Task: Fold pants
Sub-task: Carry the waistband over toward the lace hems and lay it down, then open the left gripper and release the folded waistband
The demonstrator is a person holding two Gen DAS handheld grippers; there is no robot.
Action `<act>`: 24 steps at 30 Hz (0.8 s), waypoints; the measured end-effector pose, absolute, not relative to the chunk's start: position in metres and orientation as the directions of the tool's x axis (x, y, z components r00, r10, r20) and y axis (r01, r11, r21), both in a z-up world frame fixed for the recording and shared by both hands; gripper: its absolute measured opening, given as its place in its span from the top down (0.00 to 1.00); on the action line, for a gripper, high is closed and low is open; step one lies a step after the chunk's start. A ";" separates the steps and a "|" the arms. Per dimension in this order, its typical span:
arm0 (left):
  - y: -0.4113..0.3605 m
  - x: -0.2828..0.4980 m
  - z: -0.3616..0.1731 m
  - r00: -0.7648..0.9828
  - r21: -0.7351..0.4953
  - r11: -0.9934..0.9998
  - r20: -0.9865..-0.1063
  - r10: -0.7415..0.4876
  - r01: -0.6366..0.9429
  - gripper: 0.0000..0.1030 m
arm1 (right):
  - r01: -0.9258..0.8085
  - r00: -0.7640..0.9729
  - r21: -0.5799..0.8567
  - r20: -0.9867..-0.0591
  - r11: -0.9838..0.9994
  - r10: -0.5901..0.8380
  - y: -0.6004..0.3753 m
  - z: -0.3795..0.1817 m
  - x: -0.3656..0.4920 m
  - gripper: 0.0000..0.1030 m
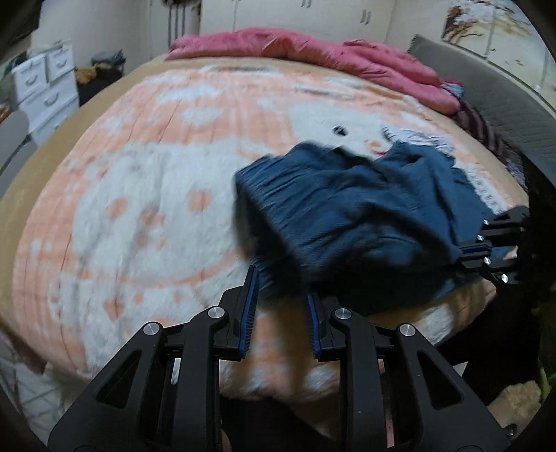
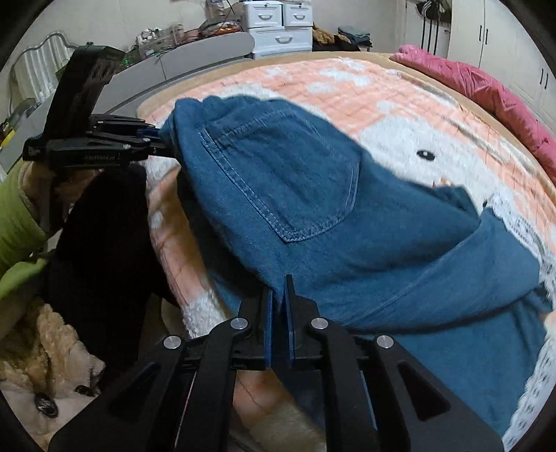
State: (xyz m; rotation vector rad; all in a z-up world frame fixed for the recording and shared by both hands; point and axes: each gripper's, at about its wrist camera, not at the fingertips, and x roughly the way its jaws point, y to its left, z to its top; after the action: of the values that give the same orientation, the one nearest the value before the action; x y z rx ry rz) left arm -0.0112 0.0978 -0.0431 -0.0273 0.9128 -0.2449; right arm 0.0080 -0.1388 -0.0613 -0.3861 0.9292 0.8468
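Note:
Blue denim pants (image 2: 312,215) lie partly lifted over the near edge of the bed, a back pocket facing up; they also show in the left wrist view (image 1: 347,215). My right gripper (image 2: 279,295) is shut on an edge of the pants, and it shows at the right of the left wrist view (image 1: 486,243). My left gripper (image 1: 282,299) has its jaws apart, just below the hanging edge of the pants. In the right wrist view it (image 2: 156,139) sits at the waistband corner; whether it touches the cloth is unclear.
The bed has a pink and white blanket (image 1: 146,194). A red quilt (image 1: 312,48) lies along its far side, a grey headboard (image 1: 504,104) at the right. White drawers (image 2: 278,24) stand beyond the bed. A plush toy (image 2: 45,365) sits by the near edge.

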 end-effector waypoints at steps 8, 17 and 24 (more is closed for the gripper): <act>0.111 -0.026 0.014 0.682 -0.084 0.986 -0.713 -0.162 0.146 0.66 | -0.769 0.304 0.095 -0.815 0.632 0.493 -0.137 -0.069 -0.001 0.81; 0.021 0.015 0.006 0.605 -0.159 0.930 -0.721 -0.339 0.331 0.55 | -0.740 0.295 0.186 -0.774 0.647 0.560 -0.158 -0.048 -0.015 0.61; 0.026 0.003 -0.058 0.503 -0.153 0.939 -0.811 -0.298 0.310 0.56 | -0.662 0.420 0.184 -0.712 0.727 0.563 -0.186 -0.017 0.004 0.42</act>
State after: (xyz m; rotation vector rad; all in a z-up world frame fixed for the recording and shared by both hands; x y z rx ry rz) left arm 0.0032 0.0262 -0.0581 0.0133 0.9770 -0.3669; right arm 0.0044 -0.1862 -0.0168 -0.1318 0.8384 0.7700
